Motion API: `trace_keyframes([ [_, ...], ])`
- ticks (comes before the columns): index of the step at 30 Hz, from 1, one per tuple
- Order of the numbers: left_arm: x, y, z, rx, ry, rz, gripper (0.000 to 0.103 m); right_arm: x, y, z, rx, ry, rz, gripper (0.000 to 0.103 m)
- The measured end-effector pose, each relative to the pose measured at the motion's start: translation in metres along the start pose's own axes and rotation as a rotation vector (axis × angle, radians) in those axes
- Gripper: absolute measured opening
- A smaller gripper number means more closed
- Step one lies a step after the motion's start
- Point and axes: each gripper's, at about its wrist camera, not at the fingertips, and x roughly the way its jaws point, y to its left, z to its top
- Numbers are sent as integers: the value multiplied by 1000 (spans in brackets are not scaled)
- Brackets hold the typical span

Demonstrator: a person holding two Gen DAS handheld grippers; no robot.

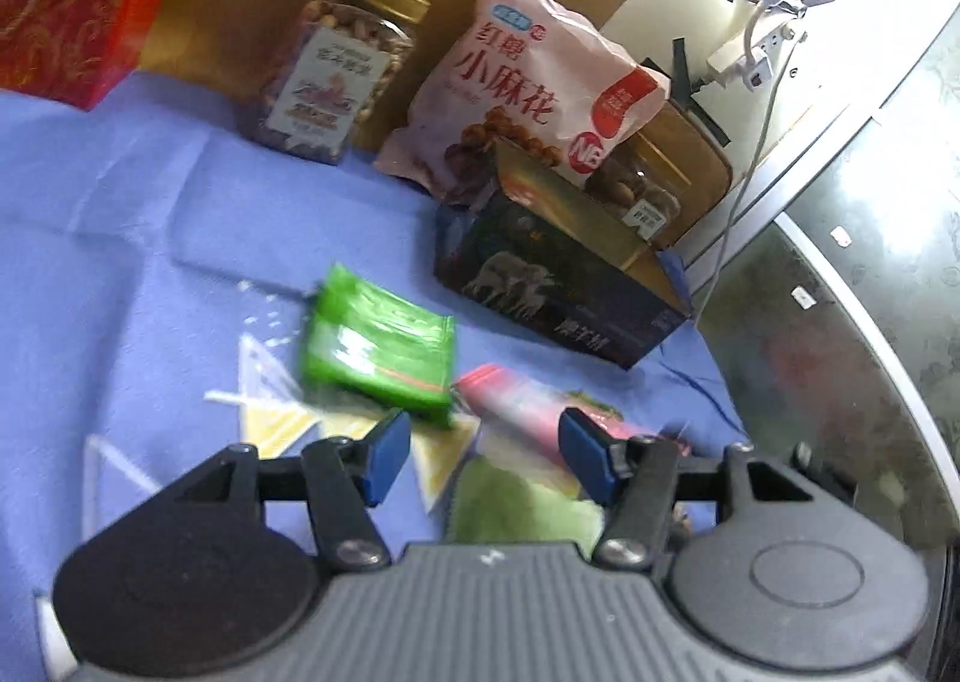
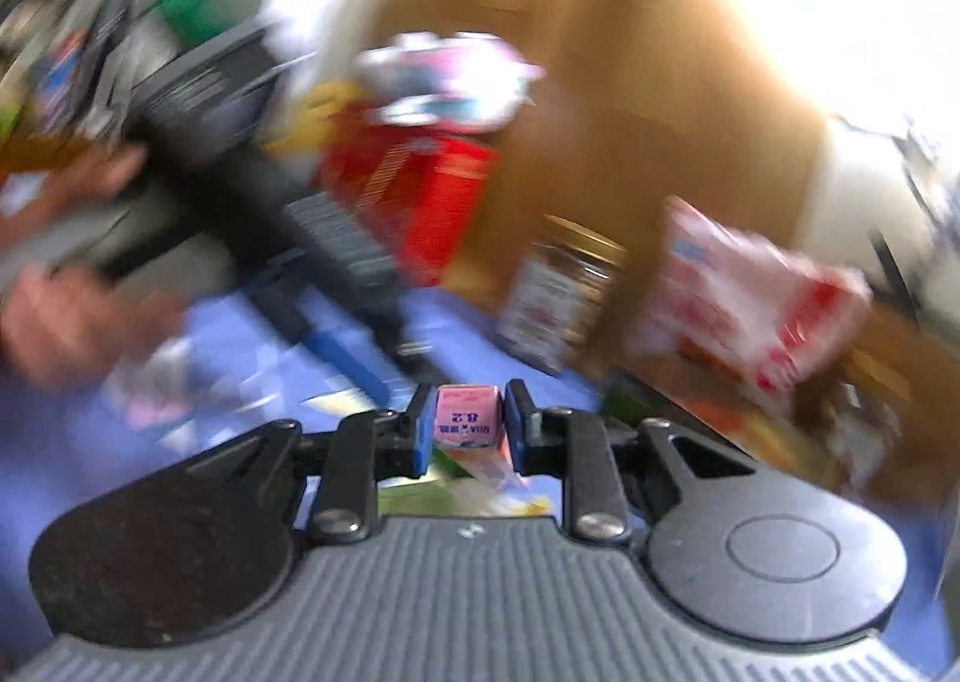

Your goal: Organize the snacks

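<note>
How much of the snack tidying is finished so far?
Done: a nut jar and pink snack bag stand along the back. In hand: the right gripper clamps a small pink packet. Left: the green packet lies loose ahead of the open left gripper.

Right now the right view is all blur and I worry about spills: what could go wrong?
1. The pink carton is pinched only at its end in the right gripper; a fast swing might twist it loose.
2. The left gripper, jaws open, hangs over loose packets; lowering it could scatter the green packet.
</note>
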Motion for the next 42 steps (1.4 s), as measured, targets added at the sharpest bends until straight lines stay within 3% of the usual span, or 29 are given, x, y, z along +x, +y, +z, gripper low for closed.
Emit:
trace_keyframes([
  [2, -4, 5, -3, -2, -4, 12, 56, 8, 23, -4, -55, 27, 101, 28],
  [4, -9, 11, -6, -12, -9, 24, 56, 15, 30, -6, -27, 65, 204, 31],
  [7, -18, 18, -10, -8, -19, 41, 56, 21, 13, -6, 100, 93, 229, 34],
  [11, -22, 18, -13, 20, -14, 83, 56, 30, -25, -7, 368, 154, 278, 35],
  [14, -20, 13, -16, 65, -8, 138, 56, 40, -28, -12, 449, 212, 324, 36],
  [17, -22, 6, -24, 120, -3, 170, 56, 46, -17, -17, 443, 249, 370, 35],
  [19, -27, 2, -31, 159, -13, 207, 56, 48, -19, -18, 417, 239, 335, 31],
  [23, -30, -7, -49, 255, -26, 318, 55, 58, -17, -19, 269, 260, 60, 35],
  [27, -26, -9, -61, 329, -22, 399, 40, 70, -34, -15, 430, 240, 180, 36],
  [31, -34, -2, -59, 302, -31, 414, 40, 92, -44, -12, 518, 223, 188, 48],
  [35, -44, 9, -53, 248, -47, 432, 43, 112, -59, -21, 686, 276, 318, 50],
  [39, -56, 19, -48, 193, -65, 384, 46, 92, -46, -17, 669, 239, 370, 50],
  [42, -69, 30, -41, 126, -97, 339, 46, 78, -41, -20, 641, 227, 351, 50],
])
